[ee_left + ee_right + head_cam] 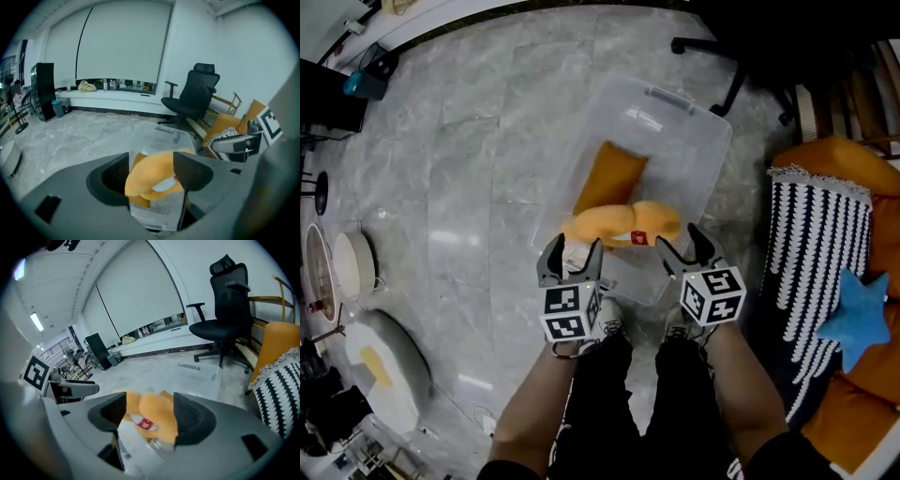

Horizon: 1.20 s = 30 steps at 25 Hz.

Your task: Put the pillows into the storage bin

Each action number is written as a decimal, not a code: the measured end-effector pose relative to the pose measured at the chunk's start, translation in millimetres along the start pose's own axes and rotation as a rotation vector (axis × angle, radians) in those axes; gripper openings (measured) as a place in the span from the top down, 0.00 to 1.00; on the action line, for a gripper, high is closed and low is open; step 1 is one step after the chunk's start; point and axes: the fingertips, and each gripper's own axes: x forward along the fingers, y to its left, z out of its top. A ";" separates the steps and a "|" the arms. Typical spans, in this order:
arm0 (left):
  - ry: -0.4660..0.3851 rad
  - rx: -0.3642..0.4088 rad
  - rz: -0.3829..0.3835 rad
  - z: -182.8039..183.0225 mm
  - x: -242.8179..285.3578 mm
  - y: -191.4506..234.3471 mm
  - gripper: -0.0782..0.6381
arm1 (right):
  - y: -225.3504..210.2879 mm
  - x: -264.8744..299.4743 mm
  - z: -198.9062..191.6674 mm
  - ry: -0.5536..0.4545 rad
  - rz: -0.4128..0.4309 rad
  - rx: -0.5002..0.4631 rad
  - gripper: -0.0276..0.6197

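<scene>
1. The person's legs and both forearms fill the bottom of the head view, standing at the near end of a clear storage bin (698, 155).
2. The left gripper (570, 259) points down at the bin's near end with its jaws apart. Its own view shows the pads clear of anything, with orange fabric blurred just beyond them.
3. The right gripper (687, 247) hangs level with the left one and close beside it, also with its jaws apart and nothing pressed between the pads.
4. A bent orange pillow (623, 225) spans the gap just ahead of both sets of fingertips, inside the bin's outline at its near end. A small red tag (639, 238) shows on its right half. Whether it has settled on the bottom cannot be told.
5. A second orange pillow (609, 173) lies flat on the bin's bottom, further in.
6. The bin stands on a grey marble floor (487, 169).
7. To the right are a black-and-white striped cushion (811, 244) and a blue star-shaped pillow (858, 314).
8. Beyond the bin stands a black office chair (194, 96).
</scene>
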 end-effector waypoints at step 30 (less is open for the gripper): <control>-0.240 0.209 -0.299 202.4 -211.3 -159.0 0.49 | 75.8 -250.6 178.2 -0.274 -0.014 -0.013 0.39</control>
